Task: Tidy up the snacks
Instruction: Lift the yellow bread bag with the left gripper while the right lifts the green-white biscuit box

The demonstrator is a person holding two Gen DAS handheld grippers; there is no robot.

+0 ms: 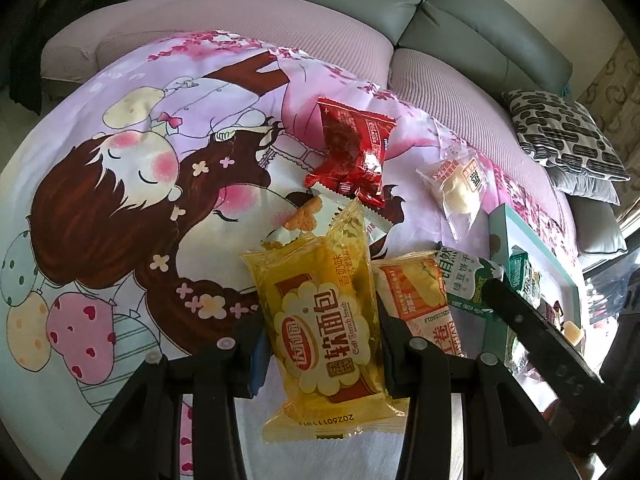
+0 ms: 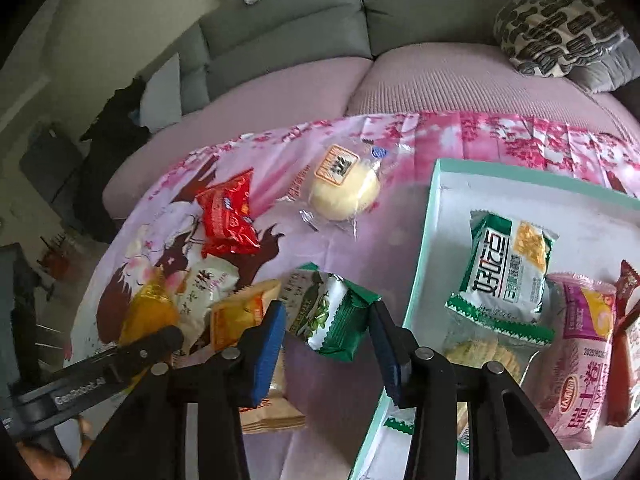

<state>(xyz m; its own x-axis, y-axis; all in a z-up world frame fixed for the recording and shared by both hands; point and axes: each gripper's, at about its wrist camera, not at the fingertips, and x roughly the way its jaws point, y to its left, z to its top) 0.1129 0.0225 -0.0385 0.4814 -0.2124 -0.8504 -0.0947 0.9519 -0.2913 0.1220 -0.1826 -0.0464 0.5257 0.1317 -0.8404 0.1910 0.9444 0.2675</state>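
Left claw (image 1: 320,344): closed on the yellow bread pack (image 1: 320,320), 1 finger pressing each long side (its sealed end with the printed date hangs nearest the camera).
Yellow bread pack: held between the left claw's fingers, pointing forward over the cartoon cloth (image 1: 120,184) that covers the counter.
Right claw (image 2: 326,344): jaws apart, nothing between the blue pads (image 2: 269,354).
Green biscuit pack (image 2: 332,316): lying on the cloth in the gap just ahead of the right claw's fingertips; contact with either pad cannot be told.
Orange pack (image 1: 416,296): just right of the left claw, partly under its right finger.
White rice-cracker pack (image 1: 304,216): ahead of the left claw, partly covered by the bread pack's far end.
Red pack (image 1: 352,156): farther ahead of the left claw, overlapping the white pack.
Clear-wrapped round bun (image 2: 346,192): well ahead of the right claw, lying alone.
Teal box (image 2: 424,256): right of the right claw, holding a green-and-white pack (image 2: 508,272), a pink roll pack (image 2: 584,364) and others.
Behind: a pink-covered sofa (image 2: 400,84) with a patterned cushion (image 2: 560,28).
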